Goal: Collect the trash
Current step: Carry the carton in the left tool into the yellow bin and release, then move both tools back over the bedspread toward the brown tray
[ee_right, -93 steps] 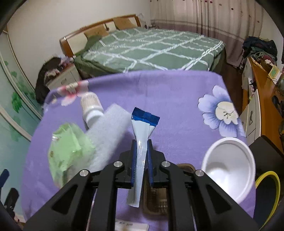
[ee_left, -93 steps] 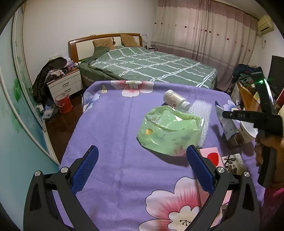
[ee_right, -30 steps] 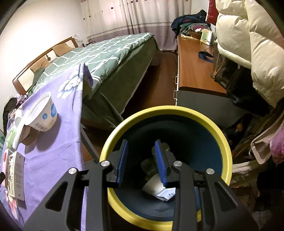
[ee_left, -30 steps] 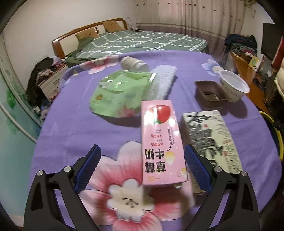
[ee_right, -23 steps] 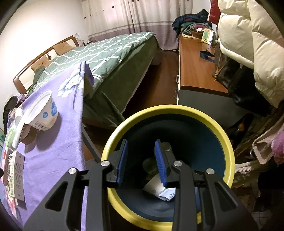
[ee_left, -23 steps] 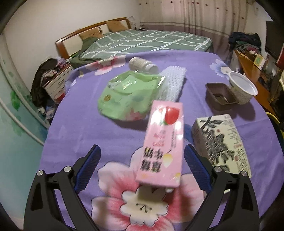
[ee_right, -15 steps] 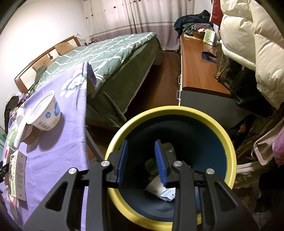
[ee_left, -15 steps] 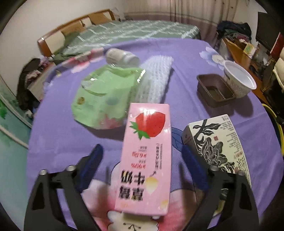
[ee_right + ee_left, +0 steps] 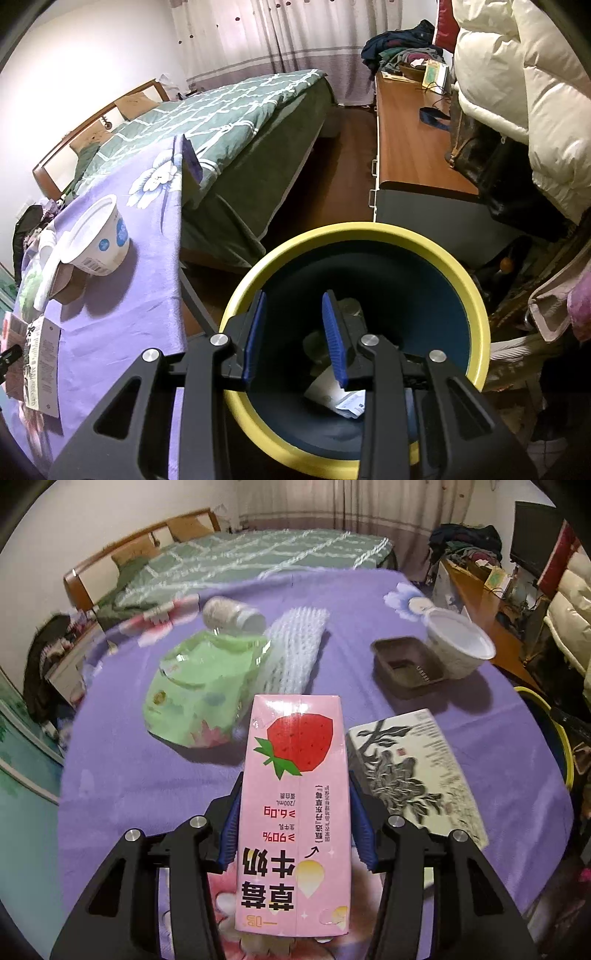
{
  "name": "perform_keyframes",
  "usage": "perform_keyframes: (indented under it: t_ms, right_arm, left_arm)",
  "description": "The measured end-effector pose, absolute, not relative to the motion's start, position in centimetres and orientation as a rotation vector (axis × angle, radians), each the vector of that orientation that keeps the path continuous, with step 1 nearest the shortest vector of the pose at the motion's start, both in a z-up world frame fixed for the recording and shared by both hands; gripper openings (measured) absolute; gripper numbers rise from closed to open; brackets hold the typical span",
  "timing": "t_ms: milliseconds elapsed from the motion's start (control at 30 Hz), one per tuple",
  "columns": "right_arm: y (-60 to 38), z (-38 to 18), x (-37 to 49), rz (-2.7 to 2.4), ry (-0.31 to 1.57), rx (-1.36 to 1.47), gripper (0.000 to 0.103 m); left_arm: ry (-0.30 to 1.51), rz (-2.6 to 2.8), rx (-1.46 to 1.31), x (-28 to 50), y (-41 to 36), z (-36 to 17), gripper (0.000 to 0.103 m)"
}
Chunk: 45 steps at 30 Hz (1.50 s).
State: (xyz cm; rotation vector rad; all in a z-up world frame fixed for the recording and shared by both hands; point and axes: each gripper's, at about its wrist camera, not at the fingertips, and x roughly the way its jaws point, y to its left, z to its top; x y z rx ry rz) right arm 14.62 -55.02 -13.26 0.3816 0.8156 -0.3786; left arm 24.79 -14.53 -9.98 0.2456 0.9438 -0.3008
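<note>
Purple floral cloth [image 9: 498, 775] carries trash; left gripper [image 9: 293, 827] has just closed onto the pink carton [image 9: 293, 812]. Right gripper [image 9: 291, 336], jaws apart and empty, hangs over the bin [image 9: 476, 306].

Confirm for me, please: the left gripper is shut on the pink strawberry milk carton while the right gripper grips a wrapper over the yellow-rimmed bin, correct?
Not quite. The right gripper holds nothing; its jaws stand apart and bare over the yellow-rimmed bin, as the right wrist view shows. The left gripper is indeed shut on the pink strawberry milk carton.
</note>
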Motion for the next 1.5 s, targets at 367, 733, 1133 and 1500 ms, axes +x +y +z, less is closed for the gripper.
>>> perform_keyframes:
  t_ms: [367,733,1133,1500]
  right_arm:
    - [-57.4,-13.3,11.6,-0.401,0.791,0.425,0.030]
    - [-61.5,-13.7,6.7,-0.487,0.776,0.455,0.033]
    - [-63.9,-14.5,3.6,-0.513,0.772,0.480,0.037]
    - [-64.5,-14.3,2.4,-0.519,0.749,0.503,0.041]
  left_arm:
    - [0.824,-0.486,0.294,20.3,-21.3,-4.7,0.050]
    - [0.829,-0.769,0.362,18.7,-36.7,-5.6,0.050]
    - [0.885,-0.888,0.467,17.3,-49.6,-9.7,0.050]
    - [0.808,-0.840,0.483,15.9,-50.9,-9.2,0.079]
